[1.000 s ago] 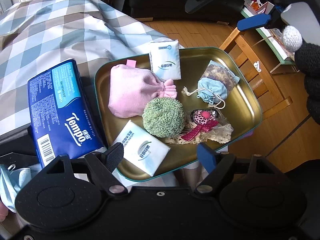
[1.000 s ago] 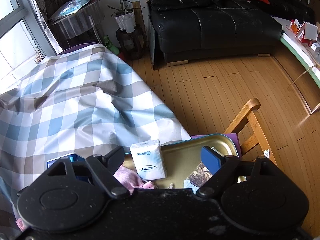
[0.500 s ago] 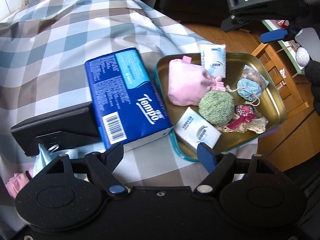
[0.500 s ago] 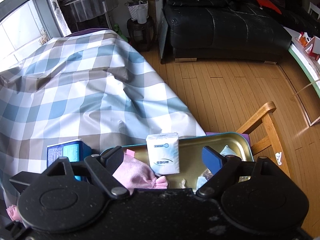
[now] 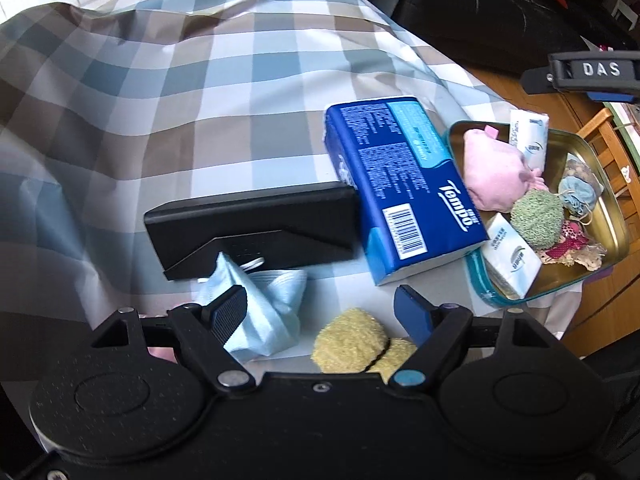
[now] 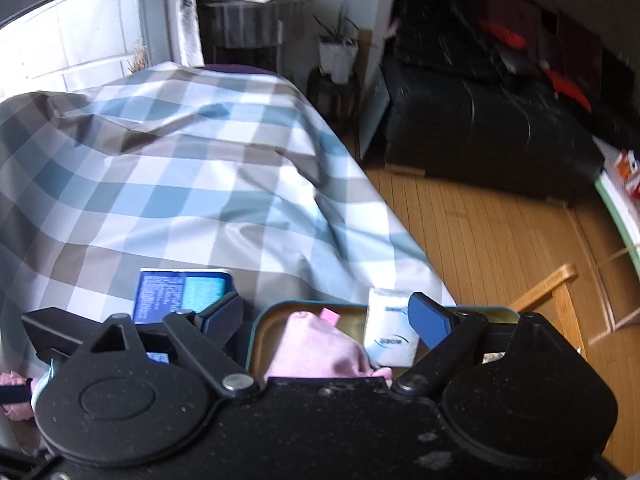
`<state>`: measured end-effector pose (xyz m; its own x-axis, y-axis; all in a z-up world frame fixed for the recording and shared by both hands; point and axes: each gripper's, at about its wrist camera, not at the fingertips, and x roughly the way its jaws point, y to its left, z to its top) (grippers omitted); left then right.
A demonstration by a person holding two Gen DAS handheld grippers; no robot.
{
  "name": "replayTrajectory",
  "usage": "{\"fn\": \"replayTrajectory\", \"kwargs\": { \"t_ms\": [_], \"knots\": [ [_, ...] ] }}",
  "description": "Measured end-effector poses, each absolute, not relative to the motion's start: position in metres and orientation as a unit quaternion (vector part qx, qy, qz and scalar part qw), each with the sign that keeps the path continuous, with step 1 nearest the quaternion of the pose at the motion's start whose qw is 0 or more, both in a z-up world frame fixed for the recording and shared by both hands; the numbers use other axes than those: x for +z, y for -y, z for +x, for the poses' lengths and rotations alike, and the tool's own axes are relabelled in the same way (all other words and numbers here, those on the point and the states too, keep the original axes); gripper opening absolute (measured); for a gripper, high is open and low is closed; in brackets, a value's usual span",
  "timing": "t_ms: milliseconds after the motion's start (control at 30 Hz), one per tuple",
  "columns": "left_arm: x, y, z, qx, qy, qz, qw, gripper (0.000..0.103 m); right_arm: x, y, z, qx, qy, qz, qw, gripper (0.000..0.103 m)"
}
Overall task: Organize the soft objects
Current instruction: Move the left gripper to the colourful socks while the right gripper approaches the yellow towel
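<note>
Both wrist views look down, seemingly close, sharing the tray (image 5: 600, 276) (image 6: 264, 320).

Pink pouch (image 5: 494, 176), green pompom (image 5: 538, 219) and tissue packs (image 5: 510, 262) lie crowded in the tray (image 5: 600, 146) — yellow pompom (image 5: 350, 340) outside.

tray (image 5: 600, 162) – glossy metal | tablecloth (image 5: 200, 100) – smooth checked cloth | yellow puff (image 5: 350, 342) – fuzzy

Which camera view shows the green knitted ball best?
The left wrist view: the green knitted ball lies fully visible in the tray, beside the pink pouch. The right wrist view does not show it; the camera's own black body hides that part of the tray.
</note>
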<state>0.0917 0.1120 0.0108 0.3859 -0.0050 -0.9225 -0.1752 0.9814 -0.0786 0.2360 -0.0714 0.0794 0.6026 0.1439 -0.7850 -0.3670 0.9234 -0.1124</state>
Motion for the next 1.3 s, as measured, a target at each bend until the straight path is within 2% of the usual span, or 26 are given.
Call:
{"fn": "replayTrajectory", "kwargs": {
  "t_ms": [100,233,567,667,700,867,1100,1300],
  "knots": [
    [0.008,-0.127,0.090,0.066,-0.557,-0.083,0.824,0.076,0.081,0.060,0.213,0.172,-0.406,-0.136,0.887,0.094],
    [0.010,-0.144,0.089,0.083,-0.555,-0.080,0.824,0.076,0.079,0.047,0.181,0.216,-0.393,-0.134,0.884,0.103],
    [0.019,-0.163,0.093,0.077,-0.534,-0.087,0.838,0.078,0.055,0.017,0.097,0.298,-0.374,-0.189,0.857,0.102],
    [0.019,-0.165,0.094,0.081,-0.526,-0.094,0.841,0.085,0.047,0.007,0.077,0.317,-0.370,-0.213,0.847,0.102],
    [0.019,-0.165,0.093,0.083,-0.524,-0.094,0.842,0.088,0.043,0.003,0.073,0.325,-0.373,-0.220,0.841,0.102],
    [0.013,-0.163,0.093,0.087,-0.526,-0.098,0.840,0.088,0.029,-0.009,0.059,0.361,-0.408,-0.222,0.808,0.102],
    [0.004,-0.169,0.093,0.084,-0.537,-0.141,0.828,0.091,0.012,-0.007,0.065,0.342,-0.441,-0.185,0.809,0.102],
    [0.001,-0.163,0.092,0.089,-0.542,-0.124,0.826,0.091,-0.010,-0.007,0.079,0.314,-0.491,-0.182,0.792,0.087]
  ]
}}
